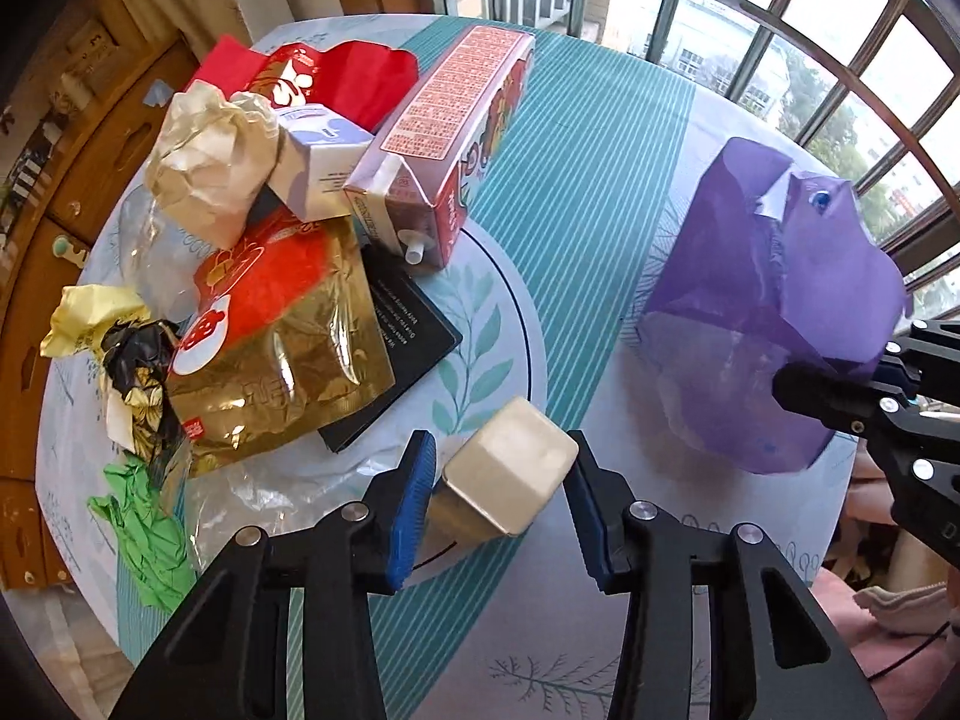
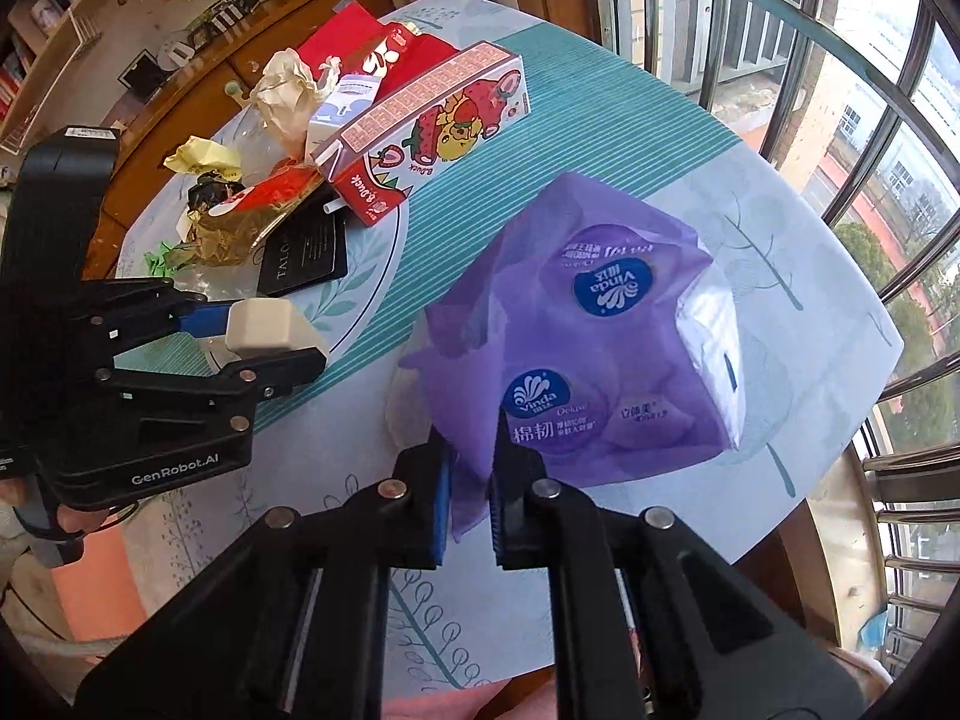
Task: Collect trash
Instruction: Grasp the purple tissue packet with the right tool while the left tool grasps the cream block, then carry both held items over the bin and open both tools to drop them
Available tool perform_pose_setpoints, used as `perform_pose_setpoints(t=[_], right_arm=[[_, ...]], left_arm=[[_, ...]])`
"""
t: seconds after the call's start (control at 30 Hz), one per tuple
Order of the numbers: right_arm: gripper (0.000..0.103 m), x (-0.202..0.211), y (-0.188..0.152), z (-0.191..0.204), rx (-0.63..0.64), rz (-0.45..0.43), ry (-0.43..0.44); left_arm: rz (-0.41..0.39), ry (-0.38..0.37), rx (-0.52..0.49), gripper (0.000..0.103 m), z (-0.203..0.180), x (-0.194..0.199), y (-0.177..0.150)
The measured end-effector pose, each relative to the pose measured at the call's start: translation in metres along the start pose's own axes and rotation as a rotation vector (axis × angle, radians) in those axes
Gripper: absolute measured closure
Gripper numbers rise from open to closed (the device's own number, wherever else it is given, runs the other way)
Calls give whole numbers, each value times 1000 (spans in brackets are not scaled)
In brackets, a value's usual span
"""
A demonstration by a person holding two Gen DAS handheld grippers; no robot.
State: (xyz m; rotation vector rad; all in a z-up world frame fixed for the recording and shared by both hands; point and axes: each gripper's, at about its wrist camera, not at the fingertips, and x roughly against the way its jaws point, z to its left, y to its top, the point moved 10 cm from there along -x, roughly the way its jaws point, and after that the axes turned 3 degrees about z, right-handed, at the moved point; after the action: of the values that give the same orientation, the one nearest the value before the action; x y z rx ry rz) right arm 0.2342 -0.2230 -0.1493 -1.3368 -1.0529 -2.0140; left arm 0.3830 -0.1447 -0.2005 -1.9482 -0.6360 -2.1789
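Round table (image 1: 600,180) by a barred window, covered in a smooth printed cloth, teal stripes and pale leaf motifs; wooden cabinets behind. Largest item: purple tissue-pack wrapper (image 2: 600,330), thin glossy film, empty-looking and crumpled into a loose open bag shape, lying on the table toward the window side. Judged very light, floppy, slippery; best pinched at a free edge. Right gripper (image 2: 471,498) has its jaws nearly together on the near corner of that film, so it appears to hold the wrapper as the collecting bag. Next: heap of trash at the far left of the table. Strawberry-print drink carton (image 1: 444,138), stiff waxed card, long box, straw still in; light, graspable across its narrow faces. Gold and red foil pouch (image 1: 282,348), crinkly, slick, flat. Crumpled cream paper ball (image 1: 210,174), soft, compressible. Small white and blue carton (image 1: 318,162), rigid. Black card (image 1: 408,336), flat and thin, hard to lift from the cloth. Green (image 1: 150,534) and yellow (image 1: 90,318) paper scraps, clear plastic film between them. Smallest: cream block (image 1: 510,486), matte, rounded corners, rigid-looking, just beside the heap at the table's near side. Left gripper (image 1: 498,504) stands half open with the block between its blue pads; left pad seems to touch, right pad shows a gap, so grip not yet confirmed.
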Motion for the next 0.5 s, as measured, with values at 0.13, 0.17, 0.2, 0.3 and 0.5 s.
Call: perform_pose_setpoints(t=[0.13,0.17,0.2,0.3,0.5], right_arm=[[98,7,-1,6,29,0,15],[99,11,-1,8,43,-3,21],[99,15,0,10,58,-7,28],[99,30,4,20,116,-29,51],[99,69,11,38,266,-77,96]], left_arm=[[-12,28,55,67,-2,9,-7],[-18,22,81,67,-2,15,-9],[-24,11,113,67,-4,21,-10],[-60,-9,196,68,-12,44,-16],[-128,-2,306,68,-32,94,-26]])
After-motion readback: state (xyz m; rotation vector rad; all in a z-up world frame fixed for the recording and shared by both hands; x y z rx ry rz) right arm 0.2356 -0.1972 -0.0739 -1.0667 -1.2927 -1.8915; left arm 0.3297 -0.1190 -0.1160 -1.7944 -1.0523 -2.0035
